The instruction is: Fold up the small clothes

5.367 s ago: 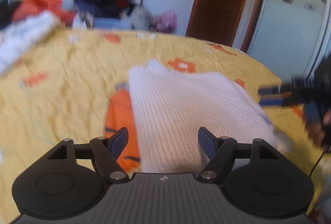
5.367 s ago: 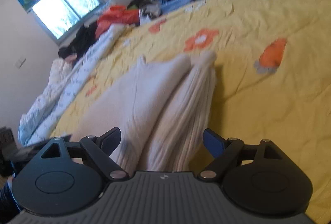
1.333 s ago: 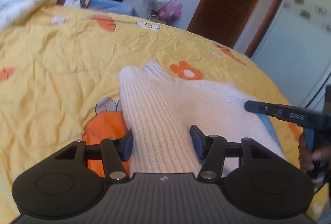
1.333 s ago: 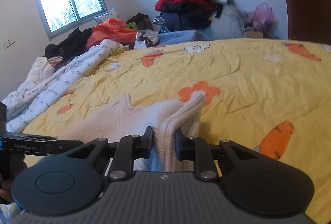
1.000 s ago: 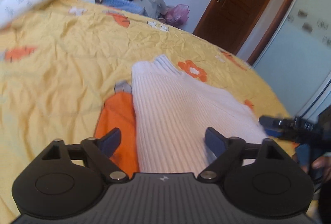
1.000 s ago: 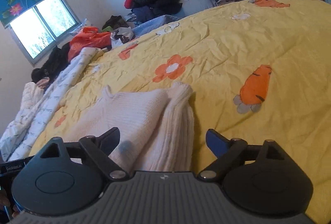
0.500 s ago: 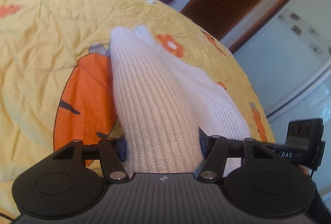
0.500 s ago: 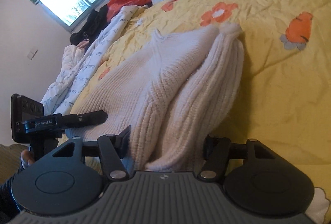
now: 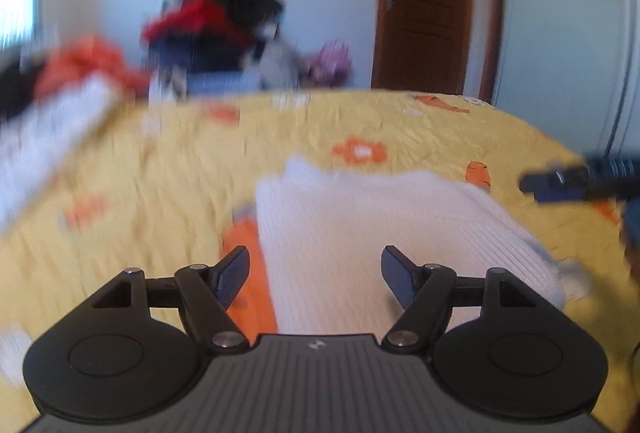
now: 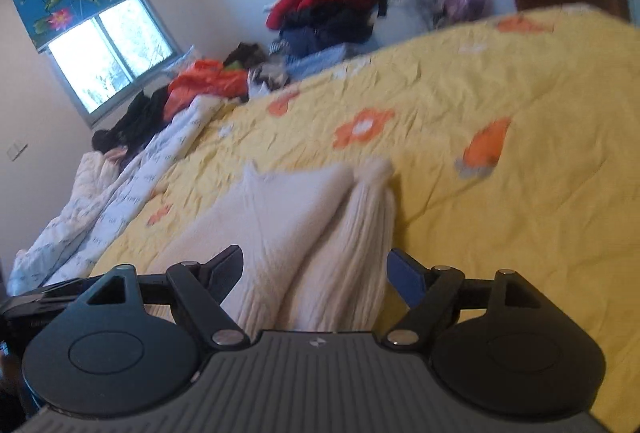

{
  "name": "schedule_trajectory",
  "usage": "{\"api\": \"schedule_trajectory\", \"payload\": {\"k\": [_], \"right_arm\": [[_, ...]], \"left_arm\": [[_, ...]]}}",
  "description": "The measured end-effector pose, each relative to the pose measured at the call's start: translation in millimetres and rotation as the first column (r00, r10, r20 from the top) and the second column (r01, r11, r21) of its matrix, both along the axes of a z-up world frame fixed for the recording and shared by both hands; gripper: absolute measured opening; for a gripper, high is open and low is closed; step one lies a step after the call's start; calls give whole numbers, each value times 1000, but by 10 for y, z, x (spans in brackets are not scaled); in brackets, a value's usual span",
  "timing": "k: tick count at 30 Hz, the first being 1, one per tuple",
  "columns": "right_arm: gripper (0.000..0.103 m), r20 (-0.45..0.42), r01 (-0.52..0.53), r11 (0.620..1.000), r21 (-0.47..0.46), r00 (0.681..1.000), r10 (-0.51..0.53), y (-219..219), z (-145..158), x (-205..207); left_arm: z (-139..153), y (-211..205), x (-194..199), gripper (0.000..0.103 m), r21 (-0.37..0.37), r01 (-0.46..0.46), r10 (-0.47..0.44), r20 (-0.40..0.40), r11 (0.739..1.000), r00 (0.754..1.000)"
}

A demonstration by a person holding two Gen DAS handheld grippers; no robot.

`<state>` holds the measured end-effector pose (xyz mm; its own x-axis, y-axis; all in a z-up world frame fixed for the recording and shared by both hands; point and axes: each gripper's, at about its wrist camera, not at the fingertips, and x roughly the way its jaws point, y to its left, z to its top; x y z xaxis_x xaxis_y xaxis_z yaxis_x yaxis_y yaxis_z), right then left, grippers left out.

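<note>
A cream ribbed knit sweater (image 9: 380,225) lies folded on the yellow bedspread (image 9: 160,169). My left gripper (image 9: 316,273) hovers over its near left edge, jaws opening, pads clear of the knit. In the right wrist view the same sweater (image 10: 304,229) shows a flat body and a rolled sleeve side by side. My right gripper (image 10: 316,273) hangs over its near end, jaws opening, with the knit below and between the pads but not pressed. The right gripper's fingers (image 9: 560,183) show at the right edge of the left wrist view.
A heap of dark and red clothes (image 10: 336,5) sits beyond the bed's far edge. A white patterned quilt (image 10: 100,205) and orange clothing (image 10: 204,81) lie along the left side. A brown door (image 9: 424,1) and a white wardrobe (image 9: 560,33) stand at the right.
Half a second ago both grippers were closed on the sweater's near end. Both have since let go, opened and pulled back and up, and the sweater lies flat on the bed.
</note>
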<state>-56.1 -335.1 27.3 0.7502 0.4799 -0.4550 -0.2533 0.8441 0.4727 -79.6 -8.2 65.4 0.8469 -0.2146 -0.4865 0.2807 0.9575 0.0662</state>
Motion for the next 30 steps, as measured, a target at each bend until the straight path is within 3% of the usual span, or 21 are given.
{"api": "schedule_trajectory", "payload": {"k": [2, 4, 6, 7, 9, 10, 11, 13, 19, 21, 22, 27, 30], "right_arm": [[87, 19, -16, 1000, 10, 1000, 16, 94, 105, 171], [87, 4, -45, 998, 45, 999, 45, 230, 142, 415], [85, -65, -86, 993, 79, 994, 91, 404, 92, 703], [84, -117, -99, 992, 80, 987, 108, 488, 12, 857], [60, -175, -114, 992, -57, 979, 103, 657, -185, 1078], [50, -119, -122, 976, -180, 988, 102, 771, -261, 1082], [45, -91, -132, 962, -237, 989, 113, 818, -288, 1090], [44, -99, -144, 960, -242, 988, 123, 821, -308, 1162], [50, -64, -125, 960, -249, 992, 113, 830, -237, 1049], [62, -30, -67, 970, -234, 998, 61, 793, -143, 864], [75, -14, -34, 971, -236, 999, 32, 781, -92, 772], [77, 78, -55, 987, -153, 995, 68, 746, 169, 343], [77, 53, -103, 984, -149, 992, 112, 848, 212, 373]], "left_arm": [[58, -227, 55, 75, 45, 68, -70, 37, 997, 997], [-7, -455, 206, 75, 105, 119, -121, 13, 987, 993], [-231, -676, 437, 75, 160, 200, -179, -135, 967, 974], [-341, -729, 509, 75, 152, 209, -183, -167, 966, 969], [-447, -751, 530, 75, 128, 197, -178, -141, 972, 974], [-463, -755, 566, 75, 114, 190, -171, -153, 975, 973], [-466, -735, 614, 75, 85, 182, -165, -173, 980, 971], [-471, -722, 694, 75, 64, 176, -161, -194, 982, 968], [-465, -711, 620, 77, 58, 152, -141, -162, 987, 977], [-407, -694, 492, 77, 61, 127, -117, -142, 990, 983], [-365, -678, 427, 78, 64, 114, -105, -135, 991, 985], [-190, -577, 196, 85, 21, 71, -68, -135, 997, 989], [-270, -624, 197, 86, 71, 78, -67, -147, 994, 987]]}}
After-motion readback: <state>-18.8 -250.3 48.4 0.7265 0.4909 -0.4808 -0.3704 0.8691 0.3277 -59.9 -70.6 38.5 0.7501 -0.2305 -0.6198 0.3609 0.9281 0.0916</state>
